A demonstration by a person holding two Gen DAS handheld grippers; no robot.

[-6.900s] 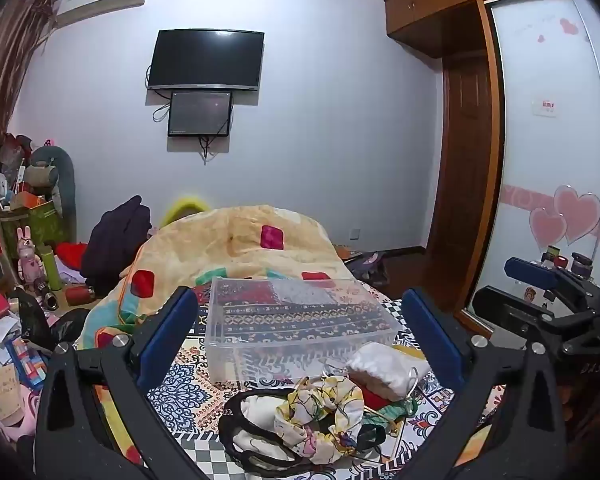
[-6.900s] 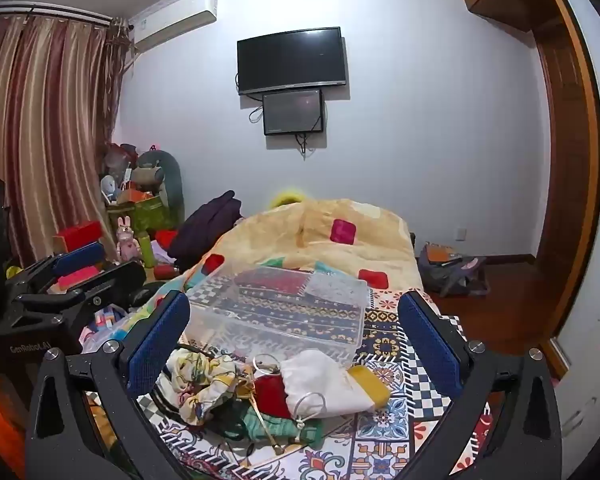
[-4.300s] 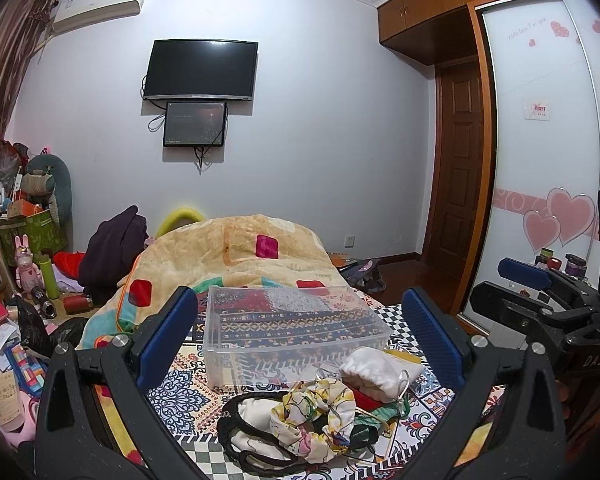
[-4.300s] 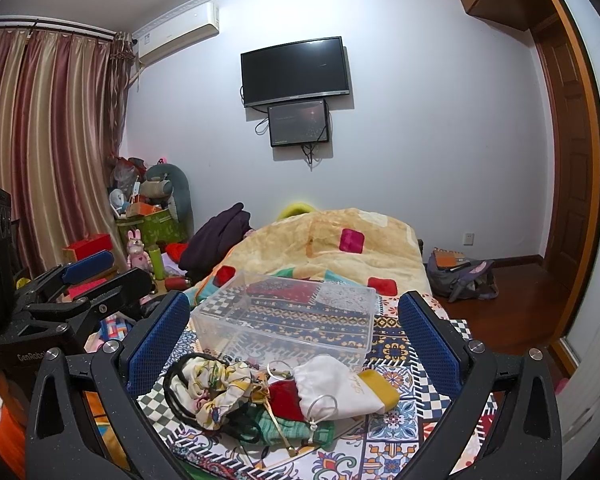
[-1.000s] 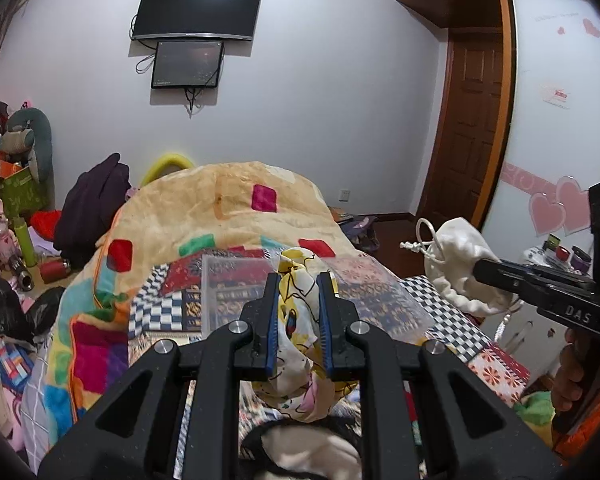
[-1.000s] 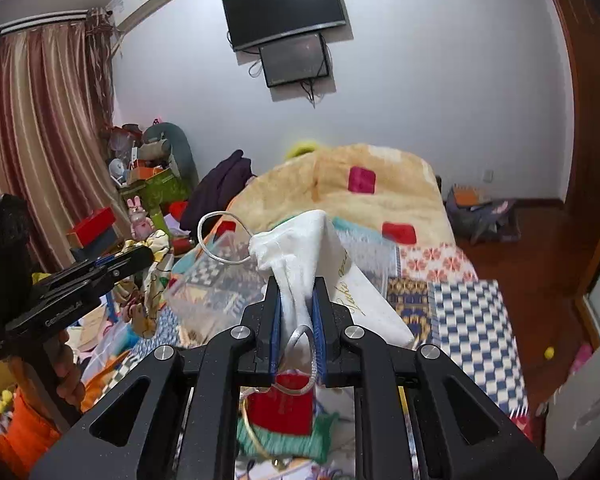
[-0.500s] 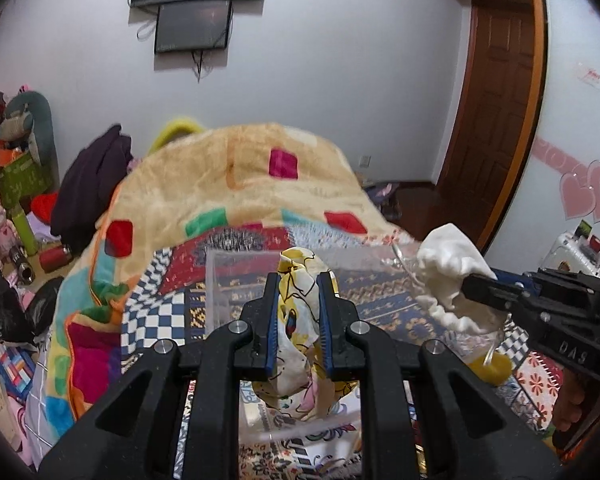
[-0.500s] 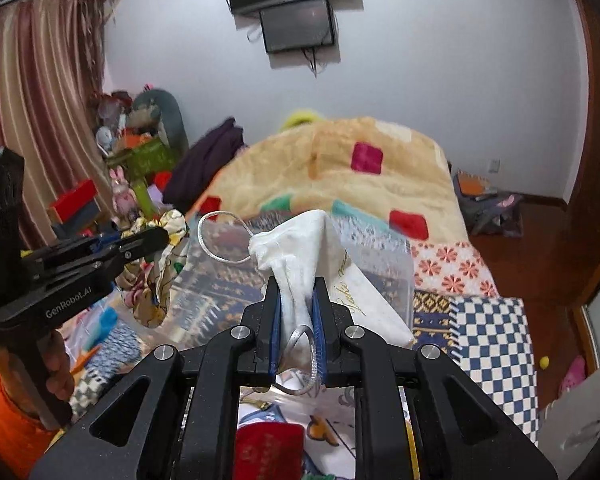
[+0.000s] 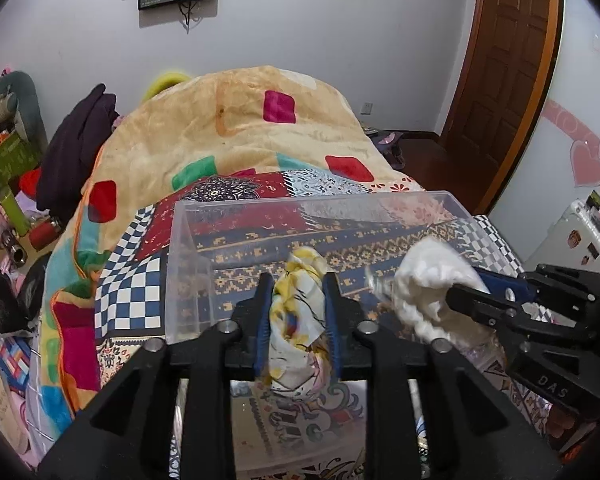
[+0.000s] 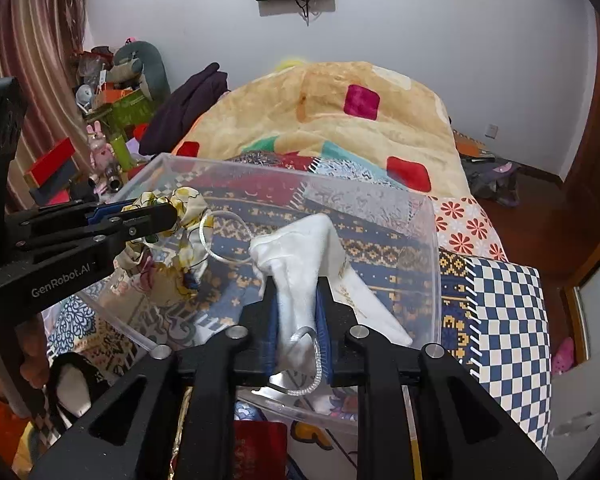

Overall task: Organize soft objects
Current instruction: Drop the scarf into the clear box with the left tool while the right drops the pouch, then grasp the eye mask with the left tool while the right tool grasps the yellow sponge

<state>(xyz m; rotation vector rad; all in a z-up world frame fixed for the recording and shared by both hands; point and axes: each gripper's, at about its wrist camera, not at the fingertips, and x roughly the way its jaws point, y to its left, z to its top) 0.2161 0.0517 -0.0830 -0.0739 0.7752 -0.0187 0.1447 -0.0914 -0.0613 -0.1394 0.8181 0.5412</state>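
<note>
The bed (image 9: 112, 280) – patterned quilt – carries a clear plastic bin (image 9: 188, 264) and a tan blanket (image 9: 240, 120).

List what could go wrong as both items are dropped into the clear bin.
The white drawstring pouch has a cord loop hanging by the right gripper, so it may snag on release. The floral scrunchie, in the left gripper, sits near the clear bin's front edge and could fall outside.

Left black two-finger gripper (image 9: 297, 312) and right black two-finger gripper (image 10: 296, 316) held side by side, both angled downward, blue-padded jaws of each pinched nearly together on soft fabric.
</note>
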